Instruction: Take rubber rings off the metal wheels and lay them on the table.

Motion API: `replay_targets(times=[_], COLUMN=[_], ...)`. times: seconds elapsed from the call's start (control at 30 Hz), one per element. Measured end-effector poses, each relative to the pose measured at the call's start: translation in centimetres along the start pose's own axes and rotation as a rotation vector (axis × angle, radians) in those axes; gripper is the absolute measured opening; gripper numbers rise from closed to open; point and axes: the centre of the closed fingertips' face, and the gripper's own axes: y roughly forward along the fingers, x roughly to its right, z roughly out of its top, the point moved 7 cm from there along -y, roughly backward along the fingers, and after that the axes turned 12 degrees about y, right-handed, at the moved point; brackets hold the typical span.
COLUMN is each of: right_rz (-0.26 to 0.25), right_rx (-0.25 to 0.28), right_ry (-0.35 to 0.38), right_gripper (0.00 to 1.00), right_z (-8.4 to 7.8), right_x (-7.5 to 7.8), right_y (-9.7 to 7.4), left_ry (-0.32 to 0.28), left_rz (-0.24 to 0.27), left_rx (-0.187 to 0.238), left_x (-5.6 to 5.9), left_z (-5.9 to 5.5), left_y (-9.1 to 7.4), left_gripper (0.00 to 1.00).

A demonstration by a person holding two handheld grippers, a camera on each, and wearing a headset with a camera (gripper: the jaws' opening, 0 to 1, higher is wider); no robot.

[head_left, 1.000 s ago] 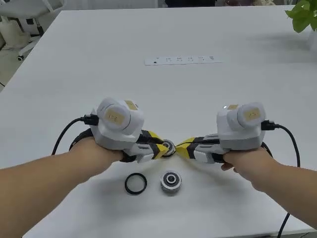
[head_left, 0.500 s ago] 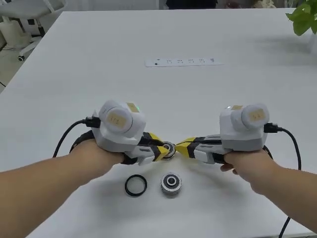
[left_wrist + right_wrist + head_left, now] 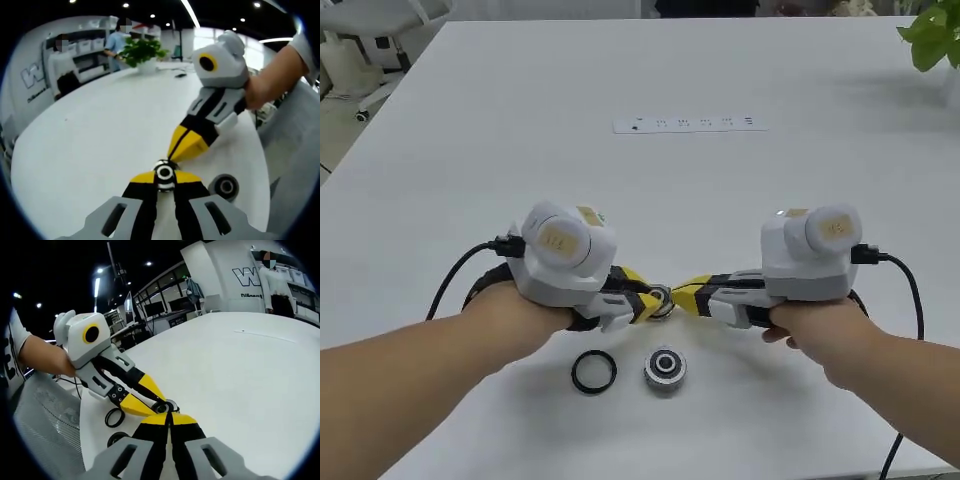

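Note:
A small metal wheel (image 3: 662,299) with a black rubber ring around it hangs just above the table between both grippers. My left gripper (image 3: 164,177) is shut on the wheel (image 3: 164,173). My right gripper (image 3: 169,416) comes from the opposite side, jaws closed, its yellow tips pinching the wheel's black rim (image 3: 165,407). In the head view the left gripper (image 3: 652,300) and right gripper (image 3: 678,296) meet tip to tip. On the table in front lie a loose black rubber ring (image 3: 593,372) and a second metal wheel (image 3: 665,367).
A white power strip (image 3: 688,124) lies further back on the white table (image 3: 740,200). A green plant (image 3: 932,32) stands at the far right corner. Black cables (image 3: 455,275) trail from both grippers. An office chair (image 3: 365,40) stands beyond the table's left edge.

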Motion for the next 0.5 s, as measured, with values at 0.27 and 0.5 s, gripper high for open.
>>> replay_targets(times=[0.27,0.5], right_rz=[0.027,0.058], right_rx=[0.0,0.005], right_ry=[-0.014,-0.063], right_gripper=[0.0,0.0], right_z=[0.2,0.8], right_x=[-0.4,-1.0], right_y=[0.2,0.6], left_ry=[0.004,0.004], left_rz=[0.005,0.007], left_rx=[-0.001,0.005], left_x=[0.0,0.0], left_z=[0.0,0.0], left_y=[0.0,0.1], left_gripper=[0.11,0.12])
